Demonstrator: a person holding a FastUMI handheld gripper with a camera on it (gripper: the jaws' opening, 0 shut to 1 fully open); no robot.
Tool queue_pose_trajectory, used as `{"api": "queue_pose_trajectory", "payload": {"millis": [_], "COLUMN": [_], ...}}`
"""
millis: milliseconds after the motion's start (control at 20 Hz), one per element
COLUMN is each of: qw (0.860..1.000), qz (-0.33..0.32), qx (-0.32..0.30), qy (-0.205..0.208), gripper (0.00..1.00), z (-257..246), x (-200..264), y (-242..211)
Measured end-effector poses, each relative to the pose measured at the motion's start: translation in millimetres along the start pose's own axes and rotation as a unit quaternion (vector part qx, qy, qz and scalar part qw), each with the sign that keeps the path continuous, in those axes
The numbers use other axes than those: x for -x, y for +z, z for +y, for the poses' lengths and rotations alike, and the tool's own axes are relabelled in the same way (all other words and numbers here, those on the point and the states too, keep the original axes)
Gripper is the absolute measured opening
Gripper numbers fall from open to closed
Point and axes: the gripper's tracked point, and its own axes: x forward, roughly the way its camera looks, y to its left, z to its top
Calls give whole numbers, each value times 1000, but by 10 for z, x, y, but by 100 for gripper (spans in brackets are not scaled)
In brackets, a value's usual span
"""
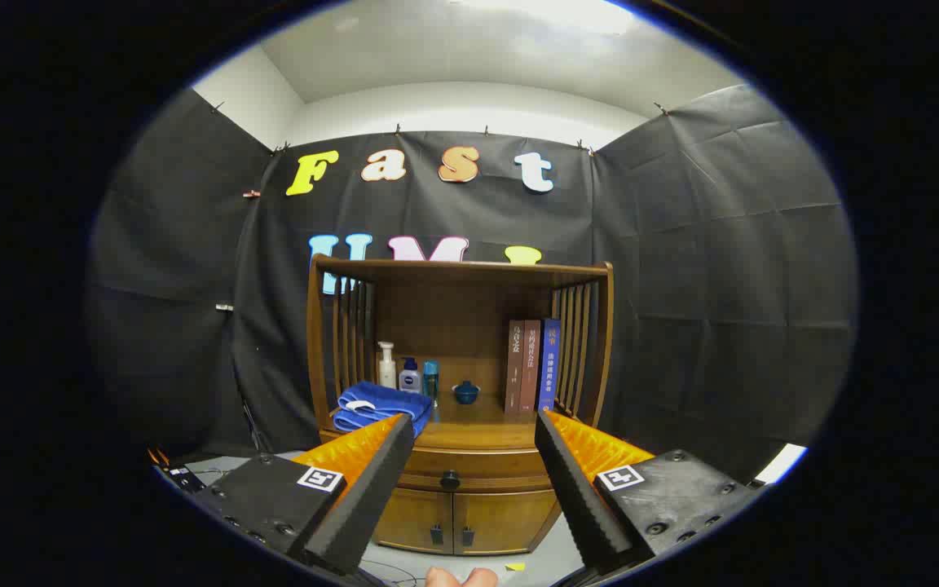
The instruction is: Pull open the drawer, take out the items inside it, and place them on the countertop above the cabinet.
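Note:
A wooden cabinet (pixel 461 489) stands against the booth wall, some way beyond my fingers. Its drawer (pixel 469 469) is closed, with a dark round knob (pixel 450 480) seen between my two fingers. The countertop (pixel 478 424) above it carries a folded blue towel (pixel 380 406), three small bottles (pixel 408 373), a little blue lidded bowl (pixel 466 393) and three upright books (pixel 531 364). My gripper (pixel 473 430) is open, held well short of the cabinet, with nothing between its fingers. What lies inside the drawer is hidden.
Two small doors (pixel 453 522) with dark handles sit below the drawer. Slatted wooden side rails and a top shelf (pixel 461 269) frame the countertop. Cables lie on the grey floor (pixel 217 469) to the left. A person's fingertips (pixel 461 577) show just under my fingers.

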Motion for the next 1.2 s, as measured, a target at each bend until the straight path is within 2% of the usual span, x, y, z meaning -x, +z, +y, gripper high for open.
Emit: {"api": "queue_pose_trajectory", "payload": {"millis": [650, 950, 1200], "qw": [1000, 1000, 999], "qz": [-3, -3, -13], "qx": [22, 7, 28], "qy": [13, 15, 21], "gripper": [98, 98, 98], "z": [68, 27, 81], "x": [-31, -84, -141], "y": [-86, -175, -257]}}
